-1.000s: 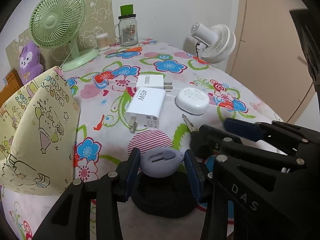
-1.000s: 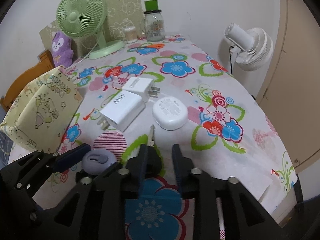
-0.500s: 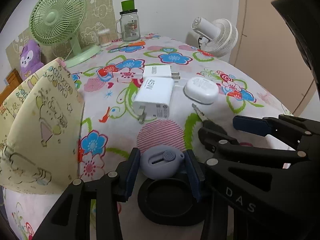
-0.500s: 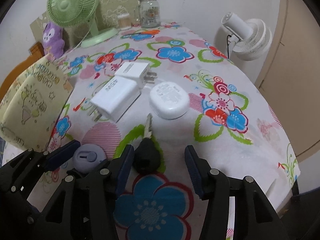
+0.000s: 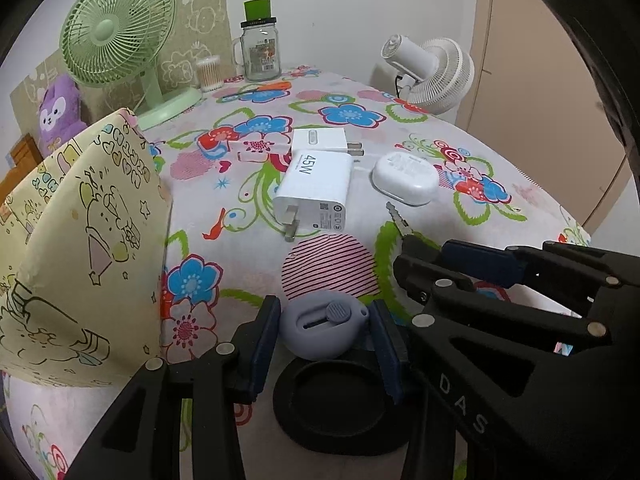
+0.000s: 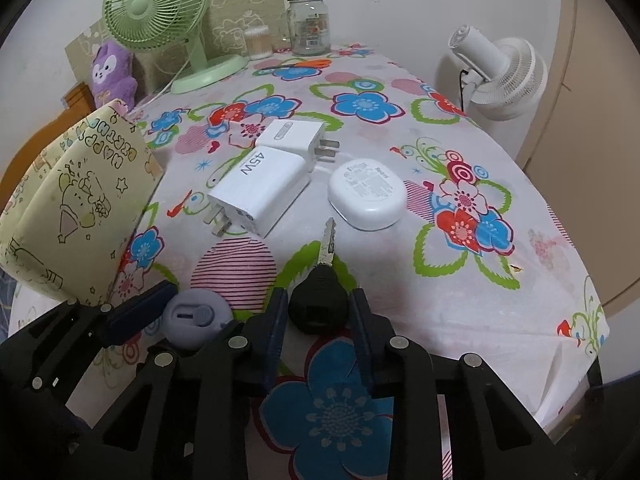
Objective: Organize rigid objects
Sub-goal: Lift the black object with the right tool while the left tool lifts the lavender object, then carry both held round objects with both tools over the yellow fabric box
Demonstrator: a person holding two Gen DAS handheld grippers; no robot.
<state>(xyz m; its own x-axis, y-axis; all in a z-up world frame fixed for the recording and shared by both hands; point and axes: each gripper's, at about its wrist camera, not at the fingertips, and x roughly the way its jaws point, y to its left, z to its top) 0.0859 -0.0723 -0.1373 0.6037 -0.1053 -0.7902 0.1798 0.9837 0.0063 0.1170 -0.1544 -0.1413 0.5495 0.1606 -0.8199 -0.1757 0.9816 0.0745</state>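
Right tool closed from wide onto black-headed metal key | left tool keeps gripping grey-purple rounded gadget | both ready to lift off counter.

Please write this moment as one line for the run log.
left gripper: shut on grey case | right gripper: shut on key head | chargers, white case: on table
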